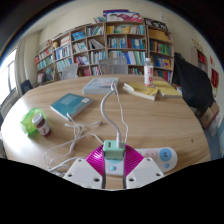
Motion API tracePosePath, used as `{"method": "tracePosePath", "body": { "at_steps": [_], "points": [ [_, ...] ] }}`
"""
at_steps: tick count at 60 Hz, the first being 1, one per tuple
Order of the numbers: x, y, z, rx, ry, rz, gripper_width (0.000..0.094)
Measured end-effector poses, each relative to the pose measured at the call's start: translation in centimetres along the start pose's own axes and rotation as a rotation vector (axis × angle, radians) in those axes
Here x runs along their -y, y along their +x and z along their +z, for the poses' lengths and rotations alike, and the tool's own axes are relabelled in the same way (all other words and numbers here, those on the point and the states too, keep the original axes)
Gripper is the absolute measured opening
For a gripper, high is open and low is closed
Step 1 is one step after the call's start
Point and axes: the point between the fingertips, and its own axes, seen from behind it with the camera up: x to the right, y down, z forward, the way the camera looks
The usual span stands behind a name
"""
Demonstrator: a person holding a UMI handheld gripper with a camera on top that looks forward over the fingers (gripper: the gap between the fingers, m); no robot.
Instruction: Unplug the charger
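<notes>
A small pale-green charger (113,150) stands between my gripper's (113,158) two fingers, with the magenta pads (97,158) touching it on both sides. The fingers are shut on it, low over the round wooden table (150,120). White cables (113,118) run from the top of the charger across the table toward a grey-white box (100,85) at the far side. A second white cable loops off to the left (72,135). Whether the charger's prongs sit in a socket is hidden by the fingers.
A teal book (68,104) and a small jar (38,123) lie left of the cables. A yellow book (150,91) and a bottle (148,70) are at the far right. A white round device (163,156) sits just right of the fingers. Bookshelves (110,45) line the back wall.
</notes>
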Motion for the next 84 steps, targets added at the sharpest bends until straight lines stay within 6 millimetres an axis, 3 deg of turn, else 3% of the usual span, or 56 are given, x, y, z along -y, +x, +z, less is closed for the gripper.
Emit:
{"method": "tracePosePath", "body": {
  "at_steps": [6, 8, 12, 14, 17, 21, 22, 27, 33, 39, 43, 48, 54, 65, 67, 70, 76, 84],
  "points": [
    [10.6, 3.0, -5.0, -0.147, 0.298, -0.063, 0.0224],
    [13.2, 3.0, -7.0, -0.157, 0.337, -0.067, 0.0223],
    [15.3, 2.1, -8.5, -0.110, 0.340, -0.052, 0.0224],
    [15.1, 1.9, -8.8, -0.118, 0.335, -0.074, 0.0226],
    [15.8, 3.5, -10.6, -0.154, 0.315, -0.117, 0.0226],
    [14.0, 5.3, -11.5, -0.200, 0.270, -0.161, 0.0225],
    [12.4, 5.7, -10.8, -0.211, 0.252, -0.160, 0.0223],
    [7.7, 9.2, -12.2, -0.240, 0.096, -0.128, 0.0242],
    [0.9, 15.0, -12.2, -0.313, -0.055, -0.129, 0.0244],
    [-2.4, 20.3, -11.4, -0.379, -0.120, -0.110, 0.0244],
    [-4.5, 21.7, -9.6, -0.357, -0.159, -0.075, 0.0258],
    [-6.8, 22.0, -7.2, -0.284, -0.234, -0.023, 0.0263],
    [-8.2, 21.8, -4.9, -0.212, -0.306, -0.022, 0.0287],
    [-6.4, 22.6, -2.8, -0.158, -0.347, -0.078, 0.0352],
    [-6.7, 22.3, -2.1, -0.138, -0.360, -0.073, 0.0400],
    [-6.6, 22.1, -1.8, -0.117, -0.360, -0.056, 0.0569],
    [-5.8, 23.6, -2.3, -0.164, -0.333, -0.078, 0.0840],
    [-5.5, 22.9, -3.7, -0.157, -0.308, -0.037, 0.0842]
  ]
}}
